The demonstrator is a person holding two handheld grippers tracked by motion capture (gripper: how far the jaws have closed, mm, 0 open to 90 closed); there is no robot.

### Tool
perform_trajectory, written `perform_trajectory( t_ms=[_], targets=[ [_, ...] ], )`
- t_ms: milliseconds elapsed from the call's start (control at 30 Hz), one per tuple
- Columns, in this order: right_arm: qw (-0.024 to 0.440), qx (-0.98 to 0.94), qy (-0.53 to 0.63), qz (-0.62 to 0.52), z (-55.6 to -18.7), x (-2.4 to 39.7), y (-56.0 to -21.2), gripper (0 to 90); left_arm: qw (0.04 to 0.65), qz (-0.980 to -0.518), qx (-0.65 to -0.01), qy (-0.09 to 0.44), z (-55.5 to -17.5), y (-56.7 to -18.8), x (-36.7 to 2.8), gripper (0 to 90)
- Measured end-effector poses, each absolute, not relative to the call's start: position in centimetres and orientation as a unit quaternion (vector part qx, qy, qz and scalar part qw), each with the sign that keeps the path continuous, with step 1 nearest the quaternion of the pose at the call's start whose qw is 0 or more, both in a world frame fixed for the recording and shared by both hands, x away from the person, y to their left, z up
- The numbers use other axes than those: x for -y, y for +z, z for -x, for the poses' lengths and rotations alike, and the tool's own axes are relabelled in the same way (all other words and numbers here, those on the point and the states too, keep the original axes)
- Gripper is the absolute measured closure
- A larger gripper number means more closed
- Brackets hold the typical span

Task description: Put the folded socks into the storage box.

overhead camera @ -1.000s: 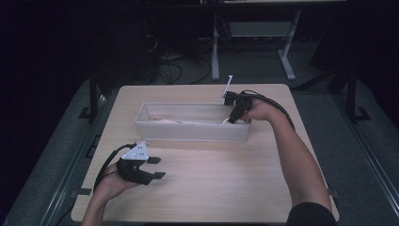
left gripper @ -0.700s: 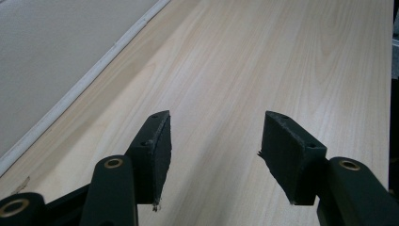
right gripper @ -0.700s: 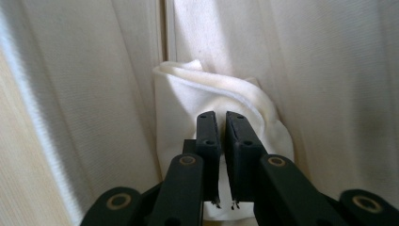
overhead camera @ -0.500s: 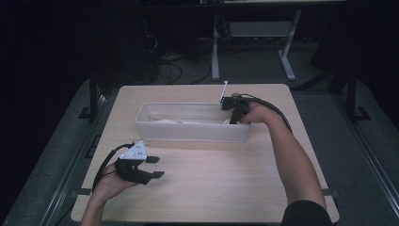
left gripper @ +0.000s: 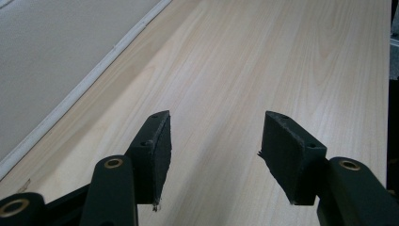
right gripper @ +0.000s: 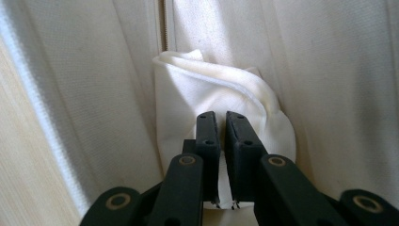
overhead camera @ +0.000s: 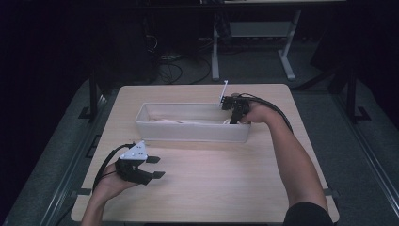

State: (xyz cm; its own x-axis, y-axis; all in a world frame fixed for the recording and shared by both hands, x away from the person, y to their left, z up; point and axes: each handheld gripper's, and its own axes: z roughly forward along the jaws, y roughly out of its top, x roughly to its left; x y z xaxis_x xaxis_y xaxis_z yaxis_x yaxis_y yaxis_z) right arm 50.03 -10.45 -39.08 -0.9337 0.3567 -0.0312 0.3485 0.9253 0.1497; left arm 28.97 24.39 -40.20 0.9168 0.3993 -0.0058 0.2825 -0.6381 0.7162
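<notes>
Nearest me, my left hand-held gripper (overhead camera: 153, 167) rests low on the pale wooden bench (overhead camera: 211, 188), its jaws apart with nothing between them — bare wood grain shows in the gap. Farther off, a long white bin (overhead camera: 188, 134) lies across the bench. At its right end my right hand-held gripper (right gripper: 221, 122) reaches down inside, its jaws having just been closing — now pinched together on a folded white cloth (right gripper: 188, 89) against the bin's wall.

One bin (overhead camera: 188, 133), one cloth (right gripper: 221, 99), perhaps more; two tongs (overhead camera: 155, 166).
</notes>
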Motion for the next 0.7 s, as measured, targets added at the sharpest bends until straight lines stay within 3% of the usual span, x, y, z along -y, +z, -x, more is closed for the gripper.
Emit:
perform_trajectory(
  t_ms=[200,700],
  targets=[
    [0.028,-0.98,0.071,-0.186,-49.9,10.8,-38.7,84.0,0.381,-0.902,-0.188,0.076,-29.0,-40.2,-24.3,43.1],
    [0.042,-0.968,0.126,-0.214,-48.6,13.5,-36.3,70.8,0.376,-0.905,-0.188,0.071,-29.1,-40.5,-24.2,42.7]
  ],
)
